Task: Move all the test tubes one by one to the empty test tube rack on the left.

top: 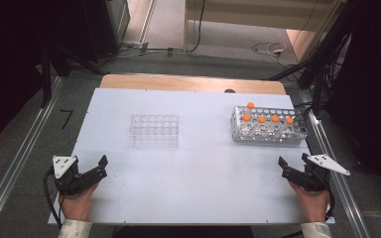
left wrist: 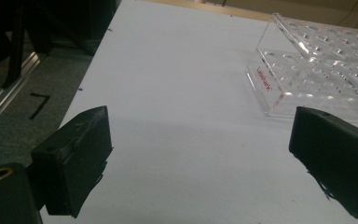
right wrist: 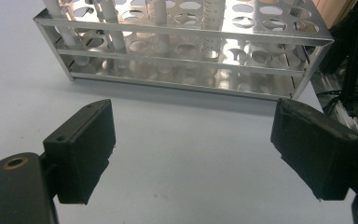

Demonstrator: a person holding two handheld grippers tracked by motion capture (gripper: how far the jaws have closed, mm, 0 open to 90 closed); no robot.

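Right now, five tubes with orange caps (top: 262,119) stand up straight in a shiny metal rack (top: 270,137) on the far right part of the white table (top: 188,173). Four tubes stand in a row and one stands behind them at the left end. The rack's long side runs left to right.

Straight ahead of the right gripper (top: 293,162) sits this metal rack, near but not touching. In the right gripper view the rack (right wrist: 186,84) lies across the way, with the tubes (right wrist: 212,23) in its near row. The jaws of this gripper are spread wide and hold nothing.

The left gripper (top: 99,165) is wide open too, with nothing in it. It rests at the near left side of the table. Ahead of it and a bit to the right stands a clear plastic rack (top: 154,130), with no tubes in it. It sits well apart from the metal rack.

I think the right gripper is the one to reach for a tube, since it is much nearer. Nothing lies between it and the rack. The tubes stand close together, so the jaws could bump a neighbour.
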